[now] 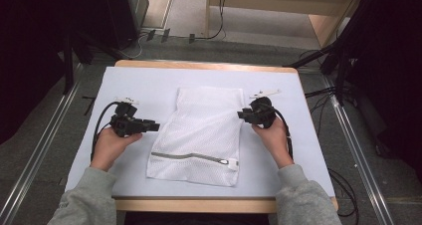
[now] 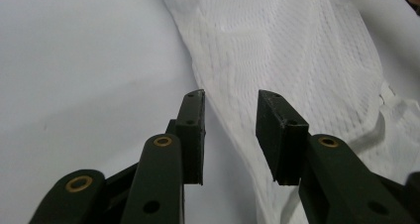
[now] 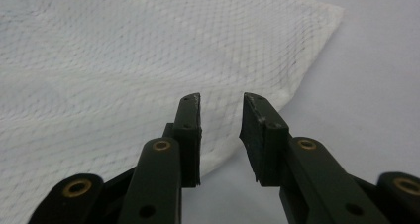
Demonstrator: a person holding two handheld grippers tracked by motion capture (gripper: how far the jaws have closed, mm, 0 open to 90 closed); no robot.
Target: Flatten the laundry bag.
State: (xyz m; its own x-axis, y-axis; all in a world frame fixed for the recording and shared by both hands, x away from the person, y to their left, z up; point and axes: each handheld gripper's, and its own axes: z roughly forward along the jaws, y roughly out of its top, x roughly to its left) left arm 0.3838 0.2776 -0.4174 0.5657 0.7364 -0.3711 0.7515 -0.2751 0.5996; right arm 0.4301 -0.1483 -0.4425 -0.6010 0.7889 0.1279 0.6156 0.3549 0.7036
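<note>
A white mesh laundry bag point(image 1: 201, 135) lies flat in the middle of the table, its grey zipper point(image 1: 191, 158) running along the near end with a white pull tab at the right. My left gripper point(image 1: 154, 127) hovers at the bag's left edge, open, and the bag's edge point(image 2: 237, 110) runs between its jaws in the left gripper view. My right gripper point(image 1: 241, 114) stands at the bag's right edge, open. Its jaws frame the mesh edge point(image 3: 223, 135) near a far corner point(image 3: 332, 13).
A pale sheet point(image 1: 139, 85) covers the wooden table point(image 1: 199, 204). Cables trail from both grippers. Metal rails and dark stands flank the table on the floor. Bare sheet lies left, right and beyond the bag.
</note>
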